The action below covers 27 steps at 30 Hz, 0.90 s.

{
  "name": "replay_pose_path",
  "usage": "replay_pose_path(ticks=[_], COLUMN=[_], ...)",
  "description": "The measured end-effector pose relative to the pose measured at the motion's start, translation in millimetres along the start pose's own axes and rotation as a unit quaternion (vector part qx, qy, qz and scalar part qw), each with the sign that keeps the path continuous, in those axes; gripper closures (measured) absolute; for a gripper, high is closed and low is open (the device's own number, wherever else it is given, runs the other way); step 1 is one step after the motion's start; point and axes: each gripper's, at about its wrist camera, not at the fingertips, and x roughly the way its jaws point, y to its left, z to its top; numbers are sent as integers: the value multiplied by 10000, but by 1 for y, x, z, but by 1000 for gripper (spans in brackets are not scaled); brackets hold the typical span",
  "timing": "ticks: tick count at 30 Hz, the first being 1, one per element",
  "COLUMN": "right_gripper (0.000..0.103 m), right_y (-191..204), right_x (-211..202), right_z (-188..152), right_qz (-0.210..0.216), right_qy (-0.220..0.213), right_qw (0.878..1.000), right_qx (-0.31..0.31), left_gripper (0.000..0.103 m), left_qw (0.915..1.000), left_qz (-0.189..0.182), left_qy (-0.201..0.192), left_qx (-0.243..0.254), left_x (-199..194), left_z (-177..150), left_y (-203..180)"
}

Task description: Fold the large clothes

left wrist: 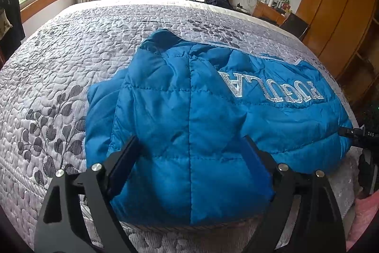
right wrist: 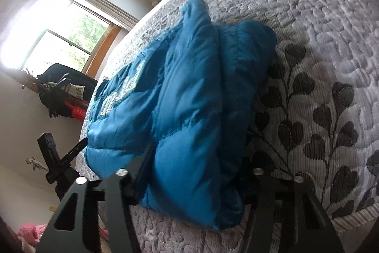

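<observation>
On the quilted bed (left wrist: 71, 44) lies one blue jacket (left wrist: 189, 110), seemingly folded.

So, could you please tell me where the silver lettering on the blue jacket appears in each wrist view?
Left wrist view: the lettering sits right of centre on the jacket, upside down.
Right wrist view: the lettering is left of centre, blurred, on the jacket's left slope.
Shared landmark: the dark leaf print on the bedspread beside the jacket.
</observation>
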Motion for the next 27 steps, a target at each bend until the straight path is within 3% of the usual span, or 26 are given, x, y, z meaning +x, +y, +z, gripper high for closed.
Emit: replay_pose_path(ticks=[6,18,21,27], right_gripper=[58,61,66,69], right_y=[14,-18,4,100], right_x=[-12,-8,-20,-43], right_z=[2,-6,1,24], right_qz=[-84,140,-33,-326], right_qy=[-170,-127,-234,-526], right_qw=[9997,9992,9995,9953], right_qx=[-182,356,219,-748], left_gripper=[15,13,13,13], left_qw=[10000,9997,9995,9971], left_qz=[-7,-168,-256,-757], left_qy=[13,-84,-90,-105], left_qx=[32,154,146,2], left_x=[2,10,10,0], left_z=[0,-3,-1,2], left_y=[0,5,7,18])
